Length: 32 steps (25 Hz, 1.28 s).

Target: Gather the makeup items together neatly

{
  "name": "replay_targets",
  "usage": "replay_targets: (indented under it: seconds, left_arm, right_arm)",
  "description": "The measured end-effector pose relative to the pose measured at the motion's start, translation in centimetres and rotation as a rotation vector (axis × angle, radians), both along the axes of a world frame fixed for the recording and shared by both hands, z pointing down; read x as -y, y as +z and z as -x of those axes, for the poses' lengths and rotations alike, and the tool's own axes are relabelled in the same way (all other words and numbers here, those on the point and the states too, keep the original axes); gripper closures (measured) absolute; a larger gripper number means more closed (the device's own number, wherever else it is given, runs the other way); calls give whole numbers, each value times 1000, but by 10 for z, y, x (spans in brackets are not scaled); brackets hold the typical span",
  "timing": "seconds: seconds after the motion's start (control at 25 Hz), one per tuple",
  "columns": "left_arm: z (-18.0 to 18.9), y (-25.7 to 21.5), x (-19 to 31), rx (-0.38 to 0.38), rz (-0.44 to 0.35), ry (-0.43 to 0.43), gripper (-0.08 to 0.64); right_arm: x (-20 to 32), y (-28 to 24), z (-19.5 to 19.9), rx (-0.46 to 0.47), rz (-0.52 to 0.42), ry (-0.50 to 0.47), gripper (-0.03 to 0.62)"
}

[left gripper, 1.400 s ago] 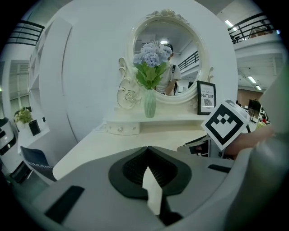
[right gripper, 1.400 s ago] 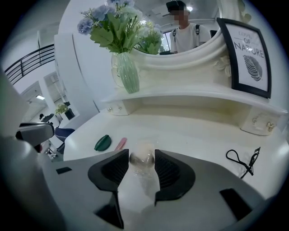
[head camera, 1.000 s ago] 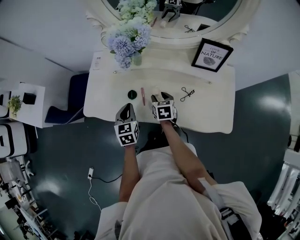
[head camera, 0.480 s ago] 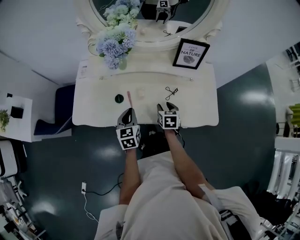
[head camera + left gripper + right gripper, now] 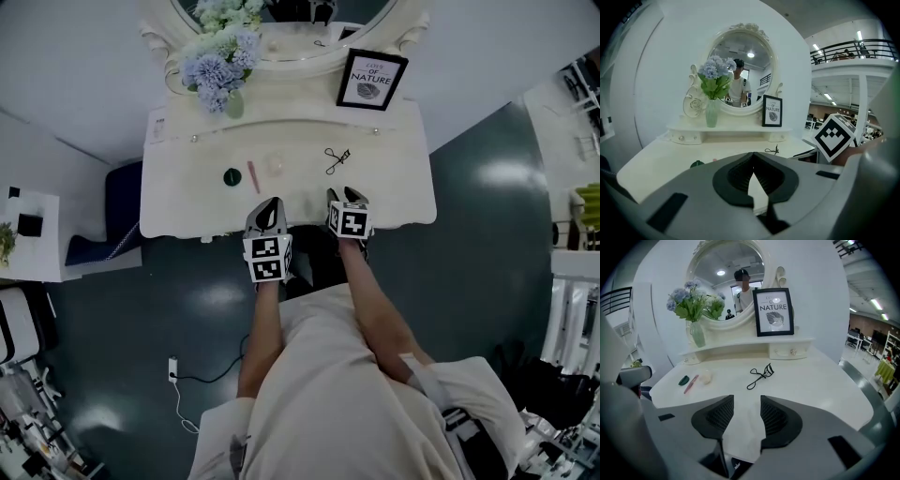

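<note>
On the white dressing table (image 5: 394, 187) lie a green round item (image 5: 232, 176), a pink stick (image 5: 253, 176), a pale puff (image 5: 275, 165) and a black eyelash curler (image 5: 336, 159). In the right gripper view the curler (image 5: 759, 376) lies ahead, with the green item (image 5: 684, 379), stick (image 5: 691, 383) and puff (image 5: 706, 377) to the left. My right gripper (image 5: 746, 401) hovers at the table's front edge (image 5: 345, 197), open; its jaws have just been closing a little with nothing between them. My left gripper (image 5: 752, 157) is shut and empty, at the front edge (image 5: 267, 211).
A vase of blue flowers (image 5: 217, 70), a framed print (image 5: 371, 80) and an oval mirror (image 5: 281, 14) stand at the back of the table. A dark seat (image 5: 117, 216) and a small side table (image 5: 28, 225) are on the left. A cable (image 5: 178, 375) lies on the floor.
Both grippers have shifted right along the table. The right one has drawn back from the puff to the front edge, below the eyelash curler. The items have not moved.
</note>
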<state>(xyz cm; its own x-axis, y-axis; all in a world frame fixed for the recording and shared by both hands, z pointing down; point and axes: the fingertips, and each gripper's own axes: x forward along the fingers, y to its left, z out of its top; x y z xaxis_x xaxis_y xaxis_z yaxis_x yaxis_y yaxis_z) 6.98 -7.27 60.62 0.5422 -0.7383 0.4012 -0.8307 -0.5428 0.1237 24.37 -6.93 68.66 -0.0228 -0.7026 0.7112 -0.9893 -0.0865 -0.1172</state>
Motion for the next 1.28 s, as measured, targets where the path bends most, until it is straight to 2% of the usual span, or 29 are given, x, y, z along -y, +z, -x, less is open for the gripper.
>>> replay_targets:
  seconds: [0.4,0.64,0.96,1.28]
  left_arm:
    - [-5,-14,29,28,-38,22,545]
    - [-12,-14,47,28,-35,24,545]
    - [-10,0,64,38,0,6,545]
    - [-3,9,80,53,34,-33,545]
  right_arm:
    - [27,3,-17,21,-16,52,388]
    - [45,6,-30,35,-15,82,391]
    - [70,12,-36,-5,-29,61,400]
    - [89,19,-57,-19,-31,115,423]
